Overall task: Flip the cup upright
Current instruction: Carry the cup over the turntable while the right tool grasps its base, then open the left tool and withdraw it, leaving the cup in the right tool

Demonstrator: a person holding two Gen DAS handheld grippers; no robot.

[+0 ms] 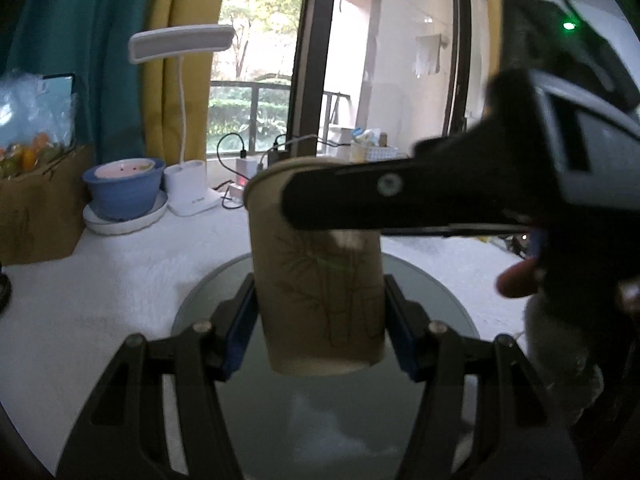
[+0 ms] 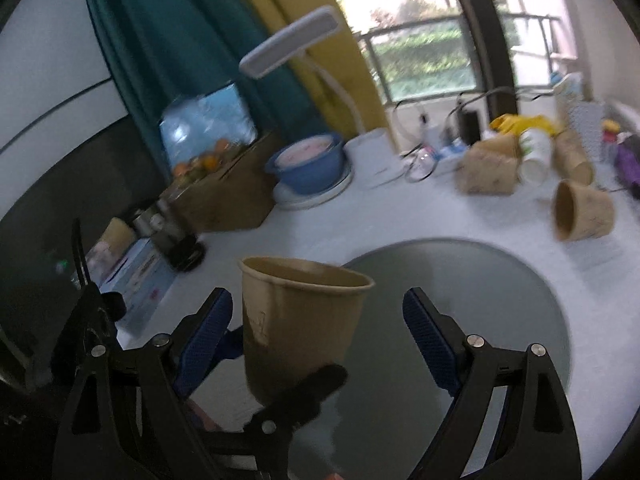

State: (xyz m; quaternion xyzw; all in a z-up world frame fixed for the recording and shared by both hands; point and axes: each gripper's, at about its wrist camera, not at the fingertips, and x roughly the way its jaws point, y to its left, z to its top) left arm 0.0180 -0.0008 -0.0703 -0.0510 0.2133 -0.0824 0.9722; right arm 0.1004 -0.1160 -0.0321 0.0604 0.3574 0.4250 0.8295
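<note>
Holding: the left gripper (image 1: pixel 318 292) has its blue-padded fingers (image 1: pixel 240 332) closed narrowly on the lower wall of the brown paper cup with a bamboo print (image 1: pixel 316 264), one pad on each side, so the cup's weight hangs from that clamp.
Where the cup is: between the left pads, its base seemingly lifted just clear of the round grey glass disc (image 1: pixel 432 300) under it; contact with the disc cannot be ruled out.
Which way it points: mouth up and base down, with the long axis close to vertical and leaning slightly; the right wrist view looks down into the open rim (image 2: pixel 308 276).
Right gripper: the right gripper (image 2: pixel 316 294) stands wide, its pads either side of the cup's upper half and gripping nothing; one black finger (image 1: pixel 360 200) crosses in front of the cup just below the rim.
Why so: judging from this, the low grip leaves the rim free, and the open right claw is placed to steady or take over the cup.
Stage: the flip looks done; setting down remains.
Surface: a white fluffy cloth (image 1: pixel 120 280) covers the table around the disc.
Farther off: a blue ceramic bowl on a white saucer (image 1: pixel 124 188), a white desk lamp (image 1: pixel 182 42), and a spare brown paper cup lying on its side (image 2: pixel 582 216).
</note>
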